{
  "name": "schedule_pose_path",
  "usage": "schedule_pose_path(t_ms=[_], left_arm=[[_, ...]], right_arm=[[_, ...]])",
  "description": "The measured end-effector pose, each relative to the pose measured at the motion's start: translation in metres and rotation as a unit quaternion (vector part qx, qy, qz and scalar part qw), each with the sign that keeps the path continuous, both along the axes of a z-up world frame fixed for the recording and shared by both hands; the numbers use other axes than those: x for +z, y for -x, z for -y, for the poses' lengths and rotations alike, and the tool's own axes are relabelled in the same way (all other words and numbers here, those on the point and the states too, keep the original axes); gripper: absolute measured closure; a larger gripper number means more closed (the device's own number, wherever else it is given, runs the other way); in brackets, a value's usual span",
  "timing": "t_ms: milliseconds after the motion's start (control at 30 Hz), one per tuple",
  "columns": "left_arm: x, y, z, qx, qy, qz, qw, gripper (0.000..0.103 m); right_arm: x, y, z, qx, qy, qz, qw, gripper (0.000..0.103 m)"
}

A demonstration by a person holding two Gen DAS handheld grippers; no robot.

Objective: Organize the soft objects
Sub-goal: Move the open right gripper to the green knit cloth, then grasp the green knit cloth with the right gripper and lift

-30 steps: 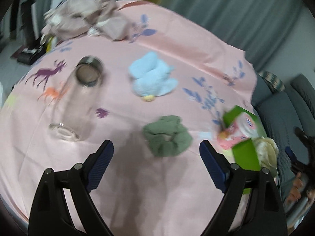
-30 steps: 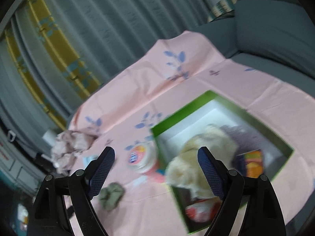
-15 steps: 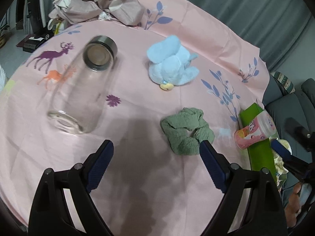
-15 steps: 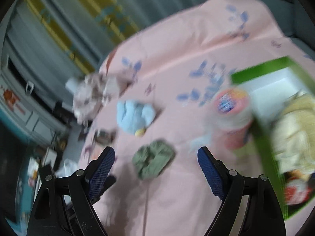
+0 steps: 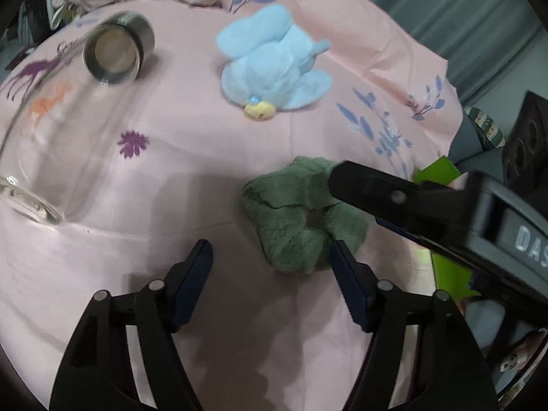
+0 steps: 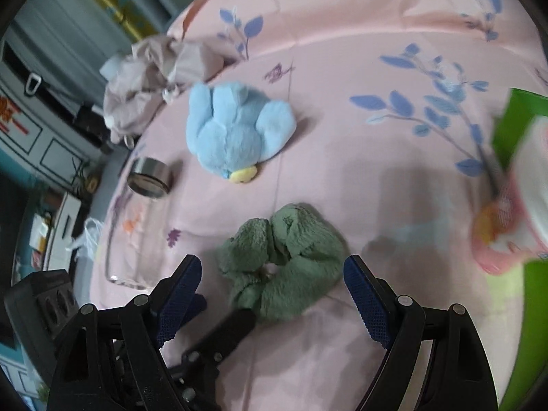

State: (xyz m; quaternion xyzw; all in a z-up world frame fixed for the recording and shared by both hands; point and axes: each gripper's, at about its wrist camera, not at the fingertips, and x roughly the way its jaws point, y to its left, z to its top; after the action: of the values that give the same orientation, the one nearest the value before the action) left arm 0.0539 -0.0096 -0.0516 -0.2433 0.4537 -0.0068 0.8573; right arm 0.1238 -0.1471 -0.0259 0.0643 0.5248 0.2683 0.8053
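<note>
Green scrunchie [image 6: 282, 262] lies mid-tablecloth [image 6: 342, 137], framed by the unclenched right gripper [image 6: 272, 289], likely for pickup toward the box [image 6: 513, 116]; left gripper [image 5: 270, 269] released, empty.

Both grippers hover low, jaws spread wide: the left gripper [image 5: 270, 267] beside the right gripper [image 6: 272, 284], fingers nearly crossing.
</note>
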Motion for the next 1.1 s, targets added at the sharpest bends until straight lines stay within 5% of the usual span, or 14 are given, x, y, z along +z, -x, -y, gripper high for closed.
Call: schedule_pose_path(t_ms=[233, 333, 500, 567, 867, 1100], left_arm=[[0.000, -0.003, 0.000, 0.003, -0.015, 0.000, 0.9999, 0.049], [-0.003, -0.007, -0.004, 0.012, -0.012, -0.002, 0.9999, 0.072], [-0.005, -0.005, -0.008, 0.013, -0.003, -0.011, 0.9999, 0.087], [-0.004, -0.003, -0.005, 0.010, -0.019, -0.009, 0.9997, 0.091], [0.009, 0.011, -0.001, -0.013, 0.004, 0.005, 0.9999, 0.099], [0.035, 0.030, 0.010, -0.034, -0.019, 0.071, 0.9967, 0.099]], right_arm=[[-0.026, -0.016, -0.002, 0.010, 0.010, -0.024, 1.000, 0.016], [-0.028, -0.012, -0.006, 0.038, 0.012, -0.011, 0.999, 0.023], [-0.031, -0.006, -0.018, 0.073, -0.010, -0.026, 0.997, 0.066], [-0.032, -0.004, -0.021, 0.077, -0.021, -0.032, 0.996, 0.068], [-0.029, 0.012, -0.015, 0.083, -0.084, -0.044, 0.992, 0.077], [0.005, 0.036, -0.007, 0.079, -0.096, 0.024, 0.992, 0.077]])
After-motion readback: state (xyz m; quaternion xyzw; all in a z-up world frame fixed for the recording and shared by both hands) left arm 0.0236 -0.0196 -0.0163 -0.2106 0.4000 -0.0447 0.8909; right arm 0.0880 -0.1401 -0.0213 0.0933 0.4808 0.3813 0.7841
